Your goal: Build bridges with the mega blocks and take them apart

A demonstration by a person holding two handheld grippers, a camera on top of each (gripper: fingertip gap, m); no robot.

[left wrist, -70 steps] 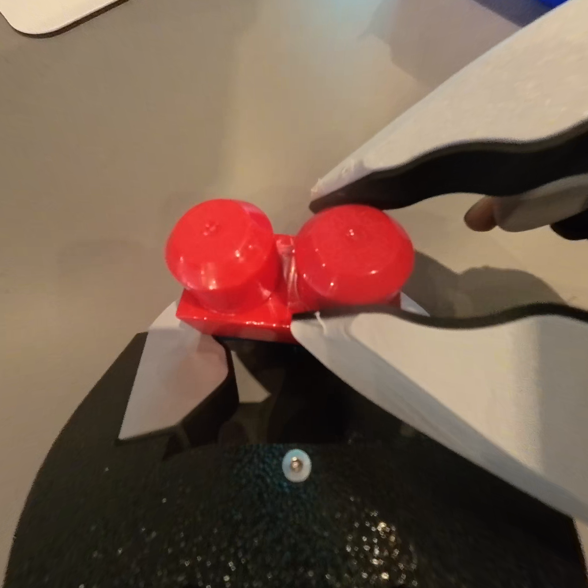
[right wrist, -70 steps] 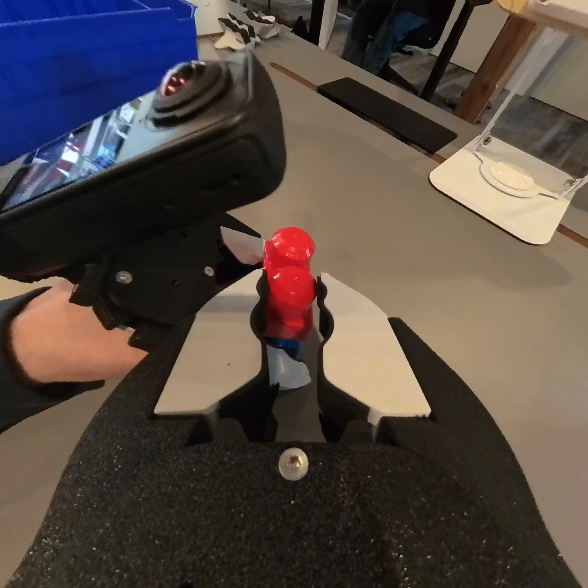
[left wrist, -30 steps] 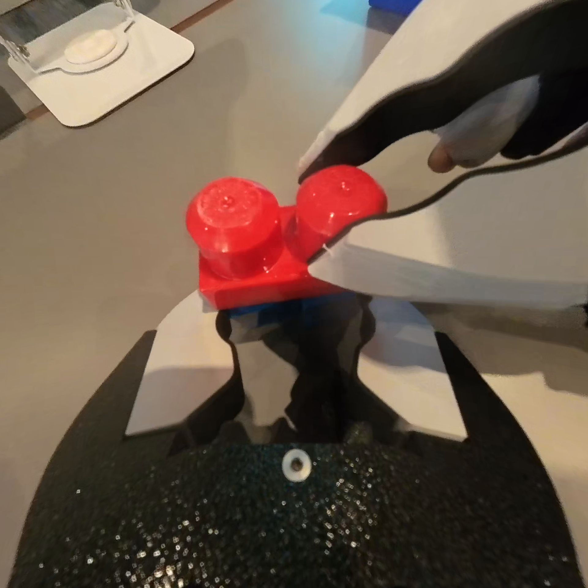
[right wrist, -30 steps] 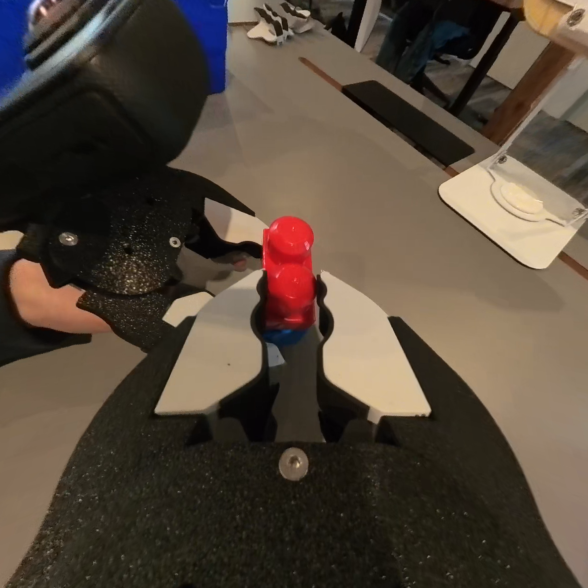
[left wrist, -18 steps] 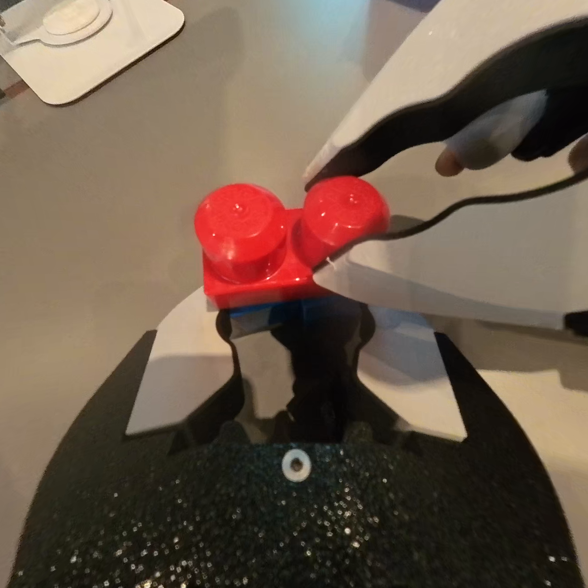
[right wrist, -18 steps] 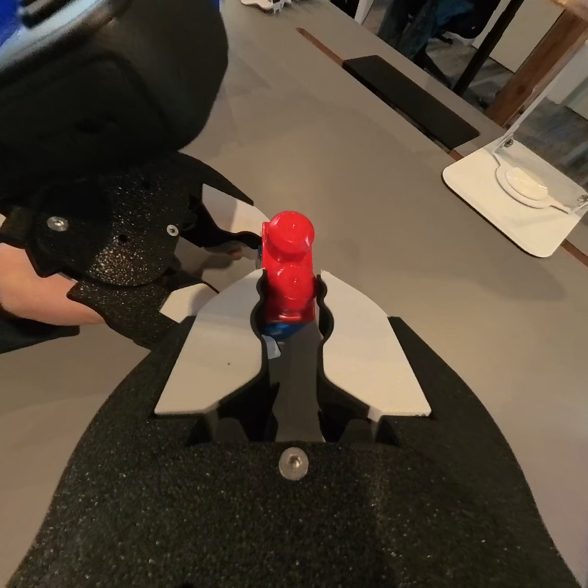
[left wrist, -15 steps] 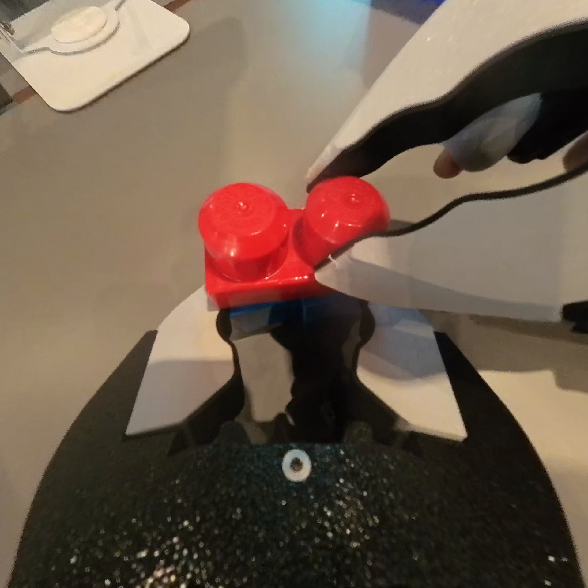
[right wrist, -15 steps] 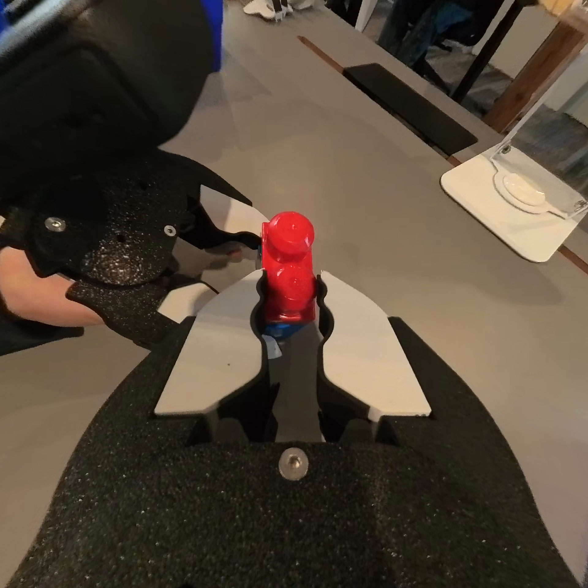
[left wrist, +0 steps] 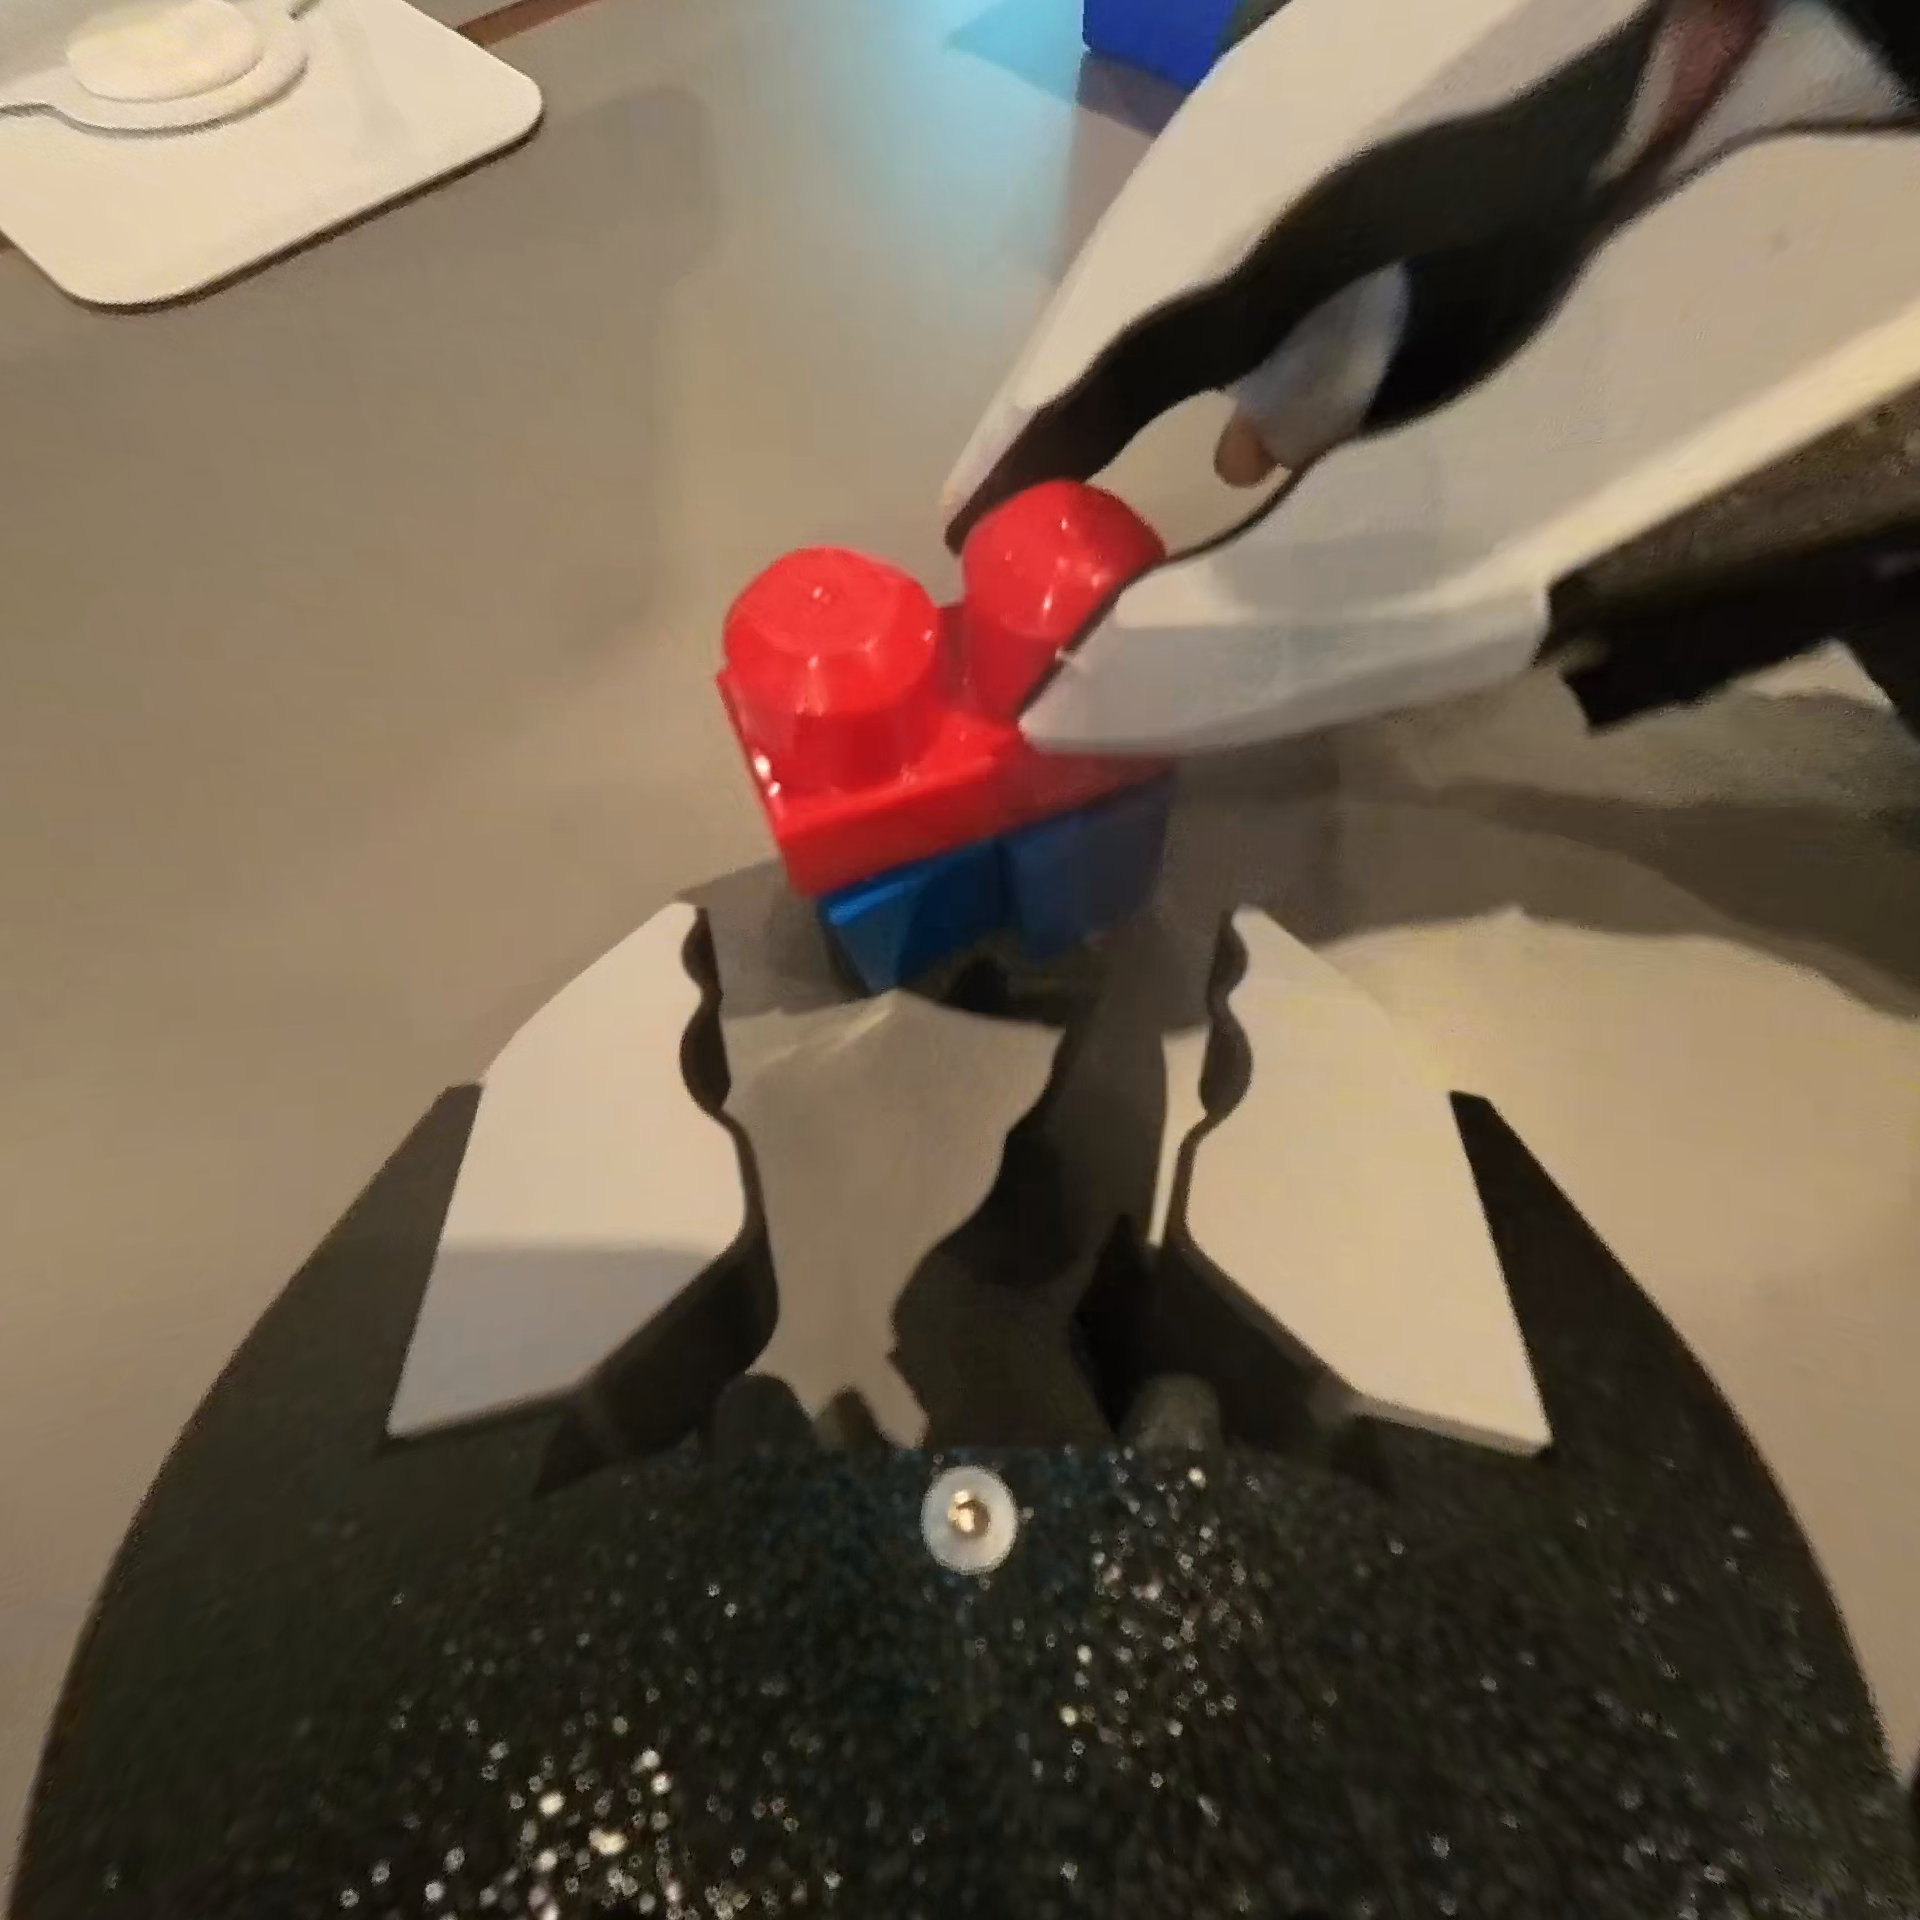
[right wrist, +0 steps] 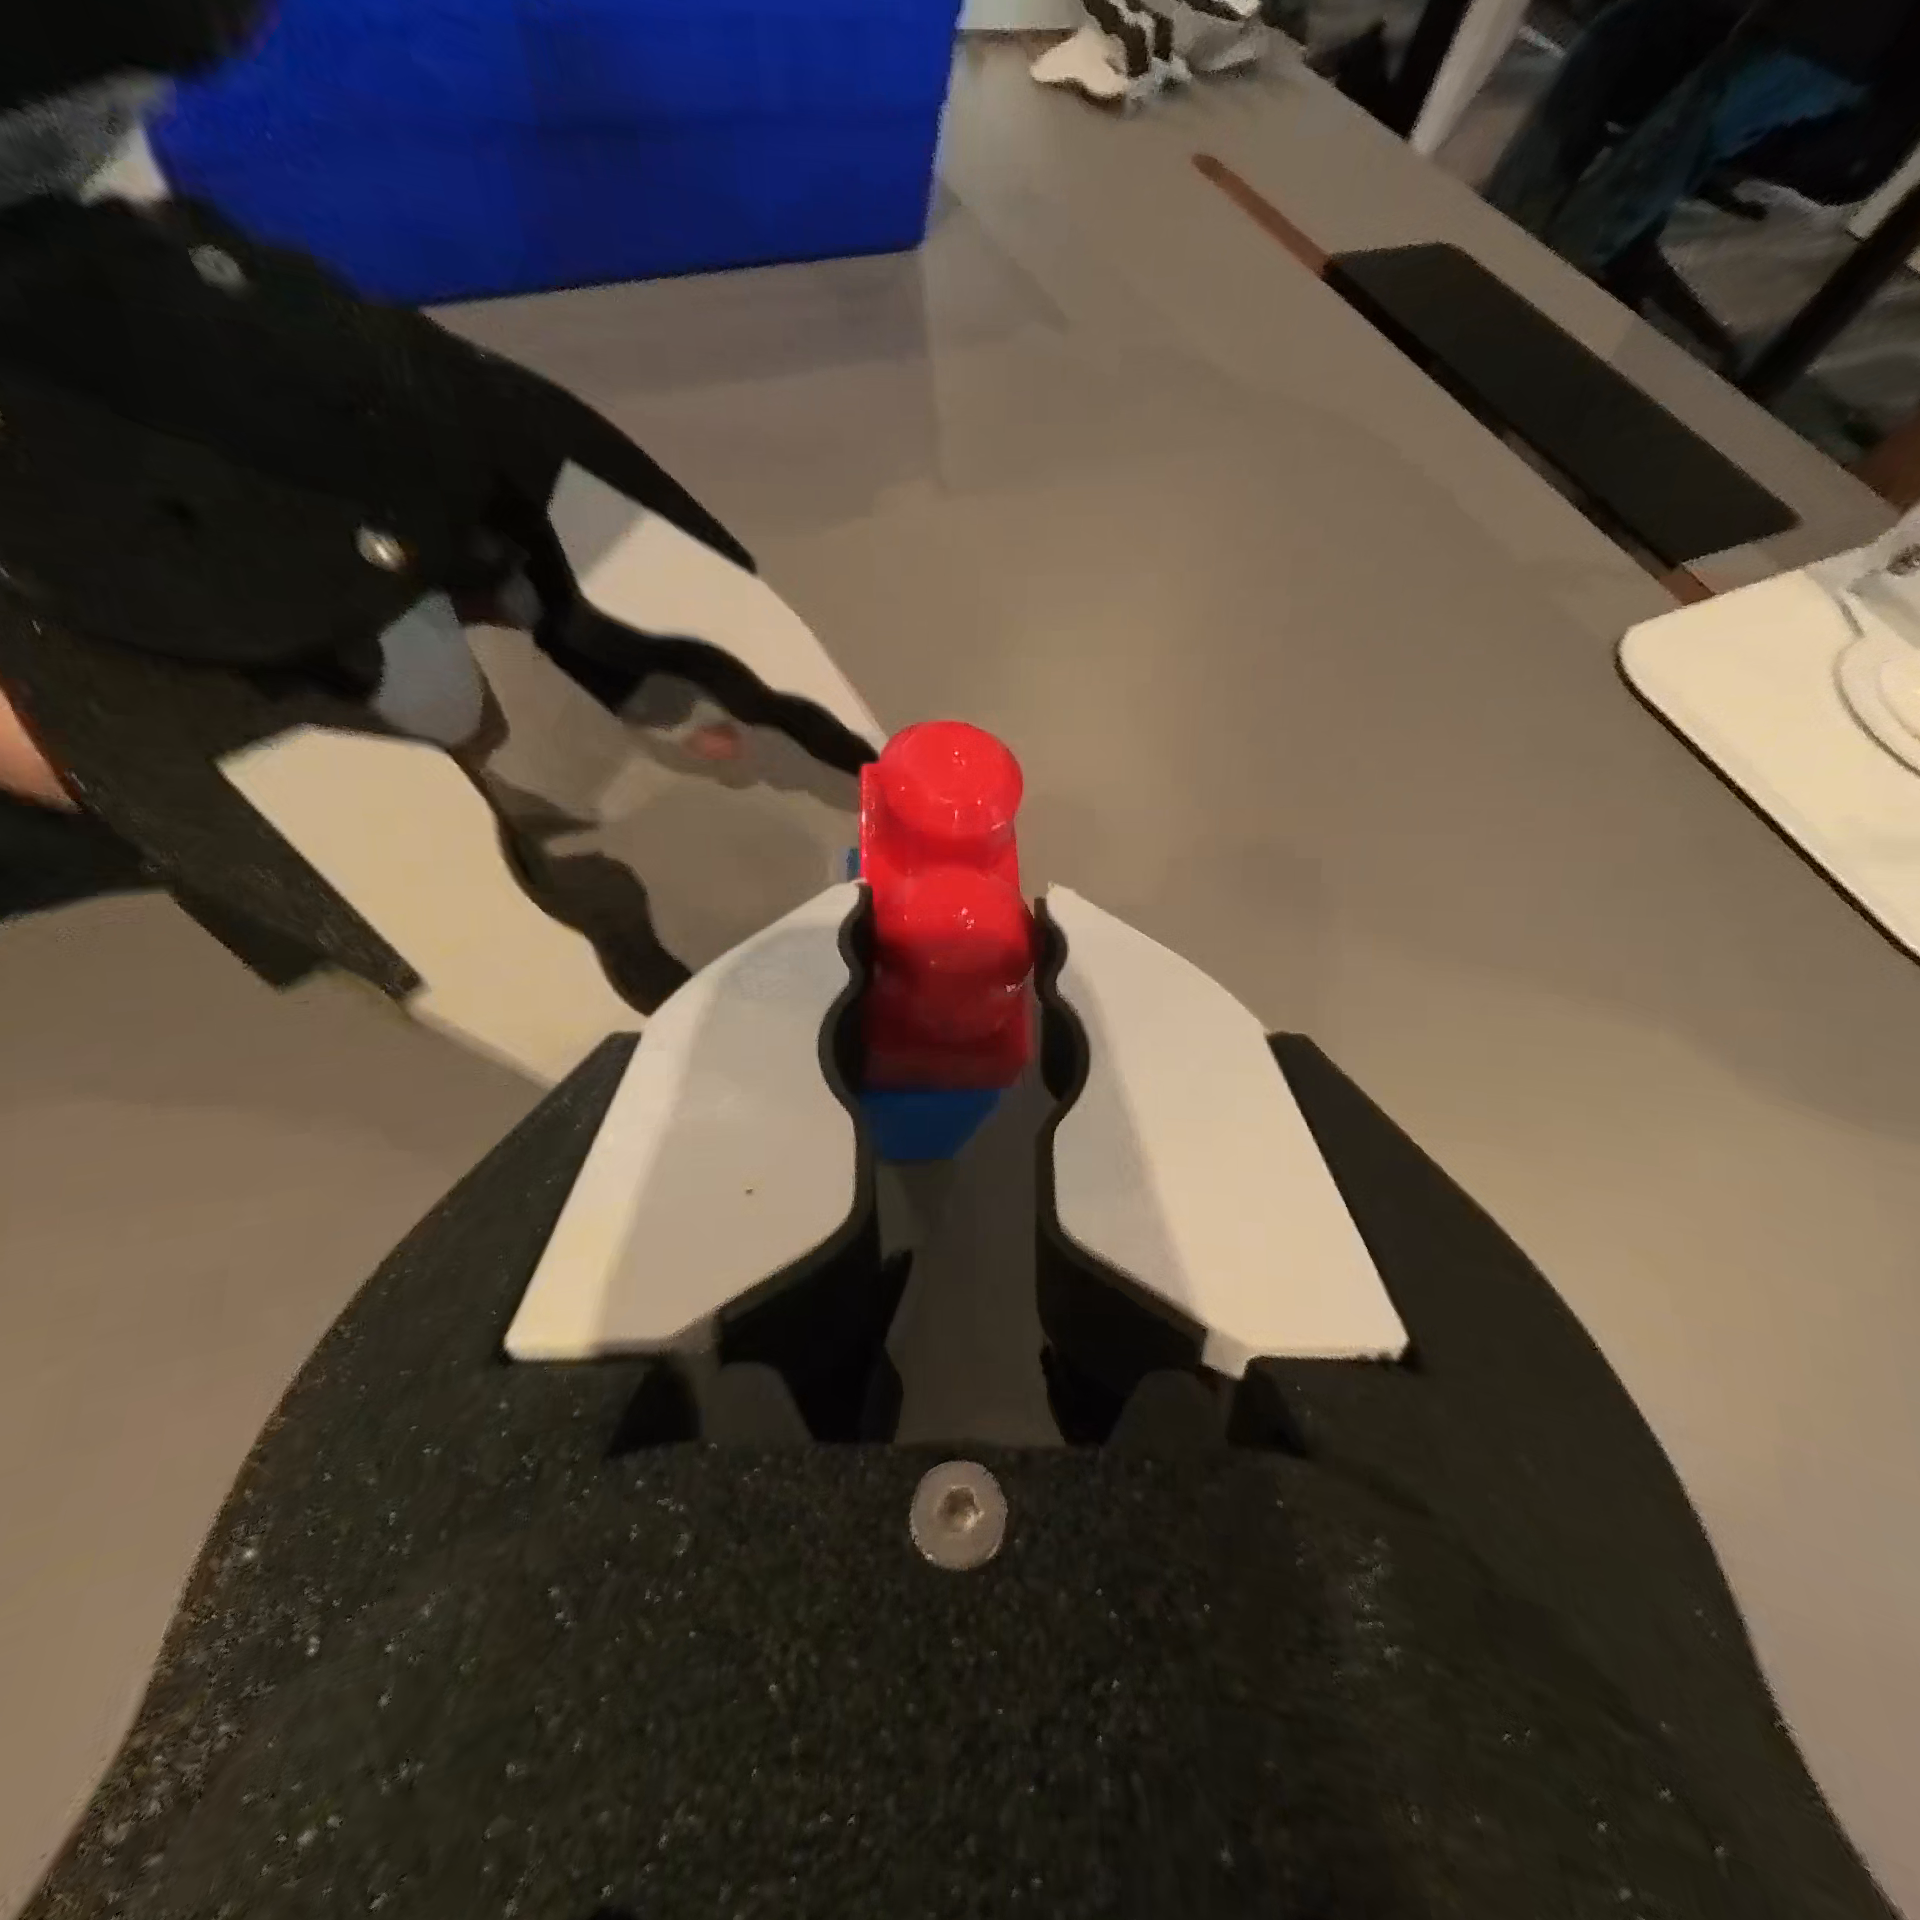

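Note:
A red two-stud block (left wrist: 831, 675) sits pressed on top of a blue block (left wrist: 987, 894), and the pair hangs tilted above the grey table. My right gripper (right wrist: 945, 904) is shut on the near stud of the red block (right wrist: 940, 790), with the blue block (right wrist: 920, 1127) showing below it. In the left wrist view it reaches in from the right (left wrist: 1039, 613). My left gripper (left wrist: 961, 909) is open, and the blue block lies just past its tips with gaps on both sides. In the right wrist view it is open at the left (right wrist: 764, 878).
A blue bin (right wrist: 571, 135) stands at the back left of the grey table (right wrist: 1195, 623). A white pad with a clear stand (left wrist: 260, 156) lies to one side and a black mat (right wrist: 1548, 395) farther back. A hand (right wrist: 21, 748) holds the left gripper. Across from one pair of fingers to the other is roughly 5 centimeters.
My left gripper has let go of the blue block, opened a little and drawn back. The right gripper still holds the red block, and the pair now sits tilted and farther from the left fingers.

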